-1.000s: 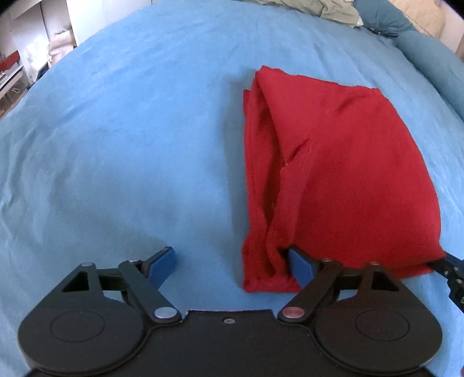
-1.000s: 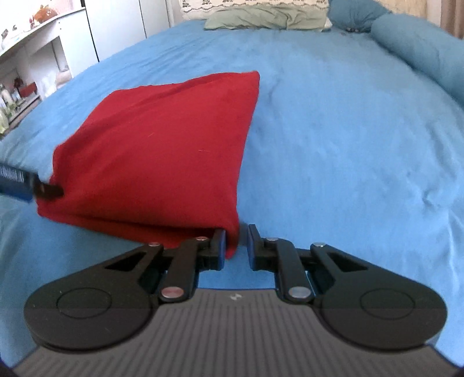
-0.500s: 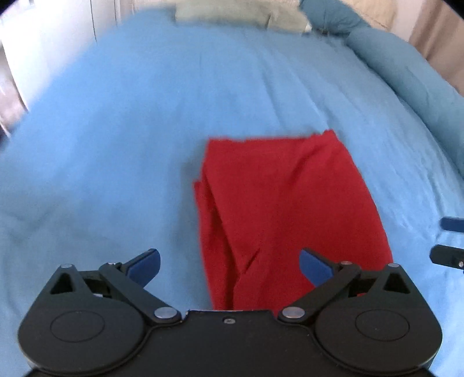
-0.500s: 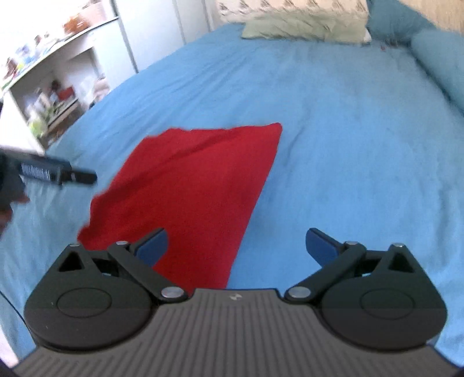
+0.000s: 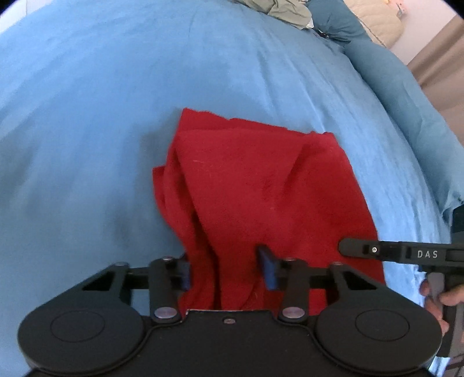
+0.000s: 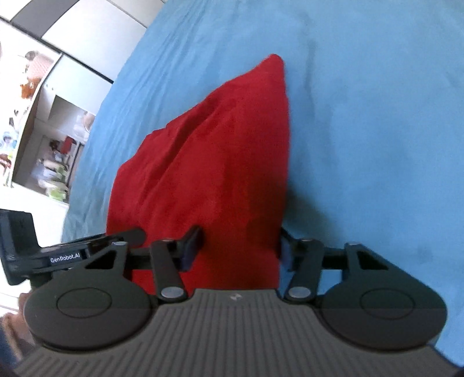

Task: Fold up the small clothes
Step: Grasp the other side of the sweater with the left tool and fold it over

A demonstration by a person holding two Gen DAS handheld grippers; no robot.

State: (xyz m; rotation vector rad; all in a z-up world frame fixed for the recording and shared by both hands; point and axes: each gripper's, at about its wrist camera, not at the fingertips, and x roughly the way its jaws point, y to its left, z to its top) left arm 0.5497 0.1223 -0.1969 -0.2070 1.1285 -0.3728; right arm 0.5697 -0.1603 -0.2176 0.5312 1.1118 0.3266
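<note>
On the blue bedsheet (image 5: 116, 116), red cloth (image 5: 261, 188) lies folded, layered edges bunched at 9 o'clock. Left gripper (image 5: 227, 268) and right gripper (image 6: 237, 246) both closing, cloth's near edge between the jaws; can't tell if the pads press yet.

Black left gripper (image 5: 229, 271) w/ blue pads, silver screws; right gripper (image 6: 239, 246) grey-ribbed.

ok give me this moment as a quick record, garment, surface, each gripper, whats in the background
garment: red cloth, folded, lying flat
surface: blue bedsheet
left gripper: jaws closing, near edge of cloth between them
right gripper: jaws closing, cloth's near end between them
background: pillows at head of bed; shelves beside the bed
fold state: near edge bunched, not yet lifted
</note>
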